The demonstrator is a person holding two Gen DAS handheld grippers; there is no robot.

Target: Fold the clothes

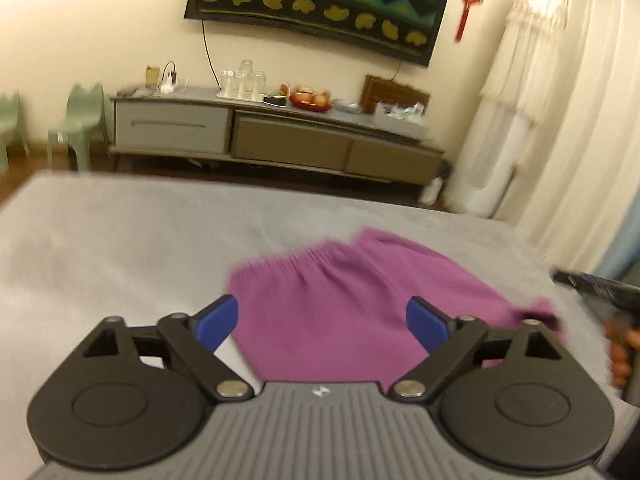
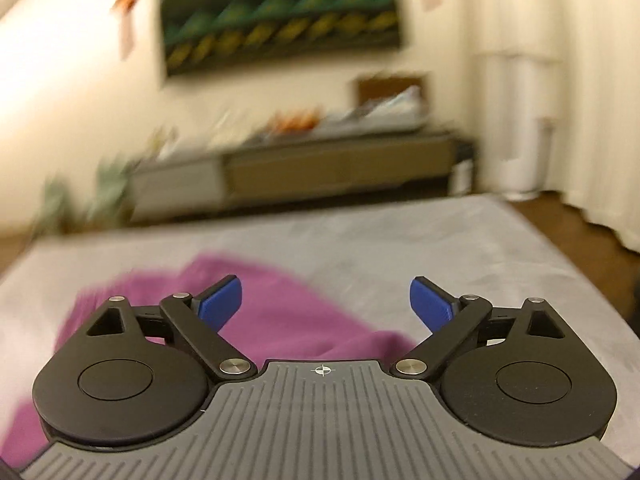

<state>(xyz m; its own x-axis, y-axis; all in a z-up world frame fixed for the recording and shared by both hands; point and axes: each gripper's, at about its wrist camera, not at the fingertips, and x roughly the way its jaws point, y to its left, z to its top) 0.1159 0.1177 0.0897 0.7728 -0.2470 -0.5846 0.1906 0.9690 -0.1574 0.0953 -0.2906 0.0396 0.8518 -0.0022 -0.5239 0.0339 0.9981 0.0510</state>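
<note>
A purple garment (image 1: 344,304) lies crumpled on the grey bed (image 1: 120,248), its gathered waistband toward the far side. My left gripper (image 1: 322,322) is open and empty, held above the garment's near edge. In the right wrist view the garment (image 2: 288,320) lies under and to the left of my right gripper (image 2: 326,304), which is open and empty above it. The right gripper's body and the hand holding it show at the right edge of the left wrist view (image 1: 616,320). The right wrist view is motion-blurred.
Beyond the bed's far edge stands a low grey cabinet (image 1: 272,140) with glasses and a fruit bowl on top. A dark wall hanging (image 1: 320,4) is above it. Green chairs (image 1: 80,120) stand at left, white curtains (image 1: 560,120) at right.
</note>
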